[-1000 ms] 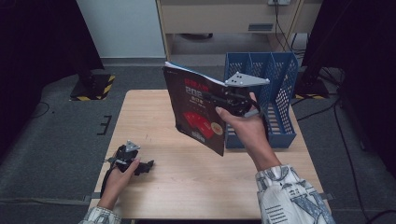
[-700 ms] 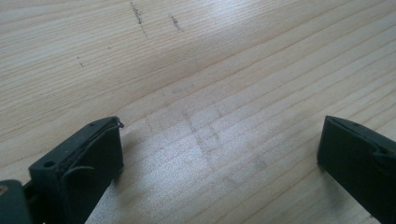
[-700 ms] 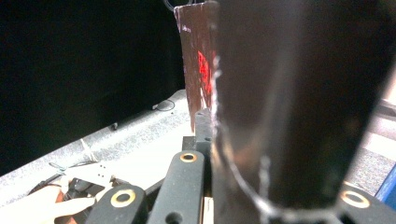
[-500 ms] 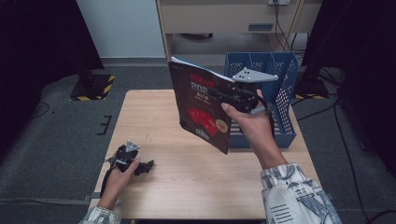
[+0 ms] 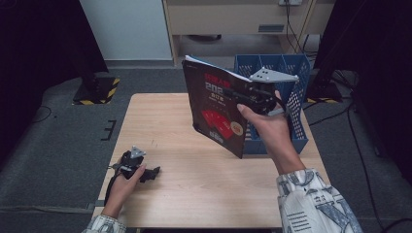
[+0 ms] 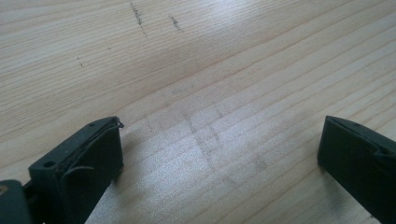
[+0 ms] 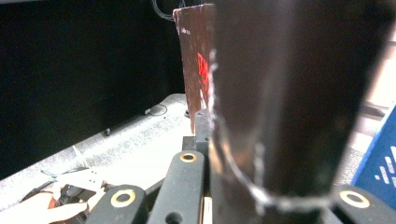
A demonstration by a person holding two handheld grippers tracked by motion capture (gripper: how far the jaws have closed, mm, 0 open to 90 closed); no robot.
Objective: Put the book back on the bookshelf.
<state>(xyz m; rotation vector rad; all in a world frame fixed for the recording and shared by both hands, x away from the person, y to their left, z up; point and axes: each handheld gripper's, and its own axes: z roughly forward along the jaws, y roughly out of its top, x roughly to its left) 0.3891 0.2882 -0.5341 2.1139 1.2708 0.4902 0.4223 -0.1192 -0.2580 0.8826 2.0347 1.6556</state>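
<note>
The book (image 5: 217, 109) is a thin softcover with a dark, nearly black cover bearing pale numerals near its top and red artwork with a small round mark lower down. It is held upright in the air, tilted so its top edge leans away, well above the tabletop (image 5: 184, 174) and just beside the blue basket (image 5: 296, 116). In the right gripper view the cover (image 7: 280, 93) is a blurred dark slab, seemingly pinched at one edge.

Right tool (image 5: 243, 97) gripping dark book (image 5: 214, 109) upright beside blue rack (image 5: 296, 104), left tool (image 5: 151, 172) on table (image 5: 194, 184)
</note>
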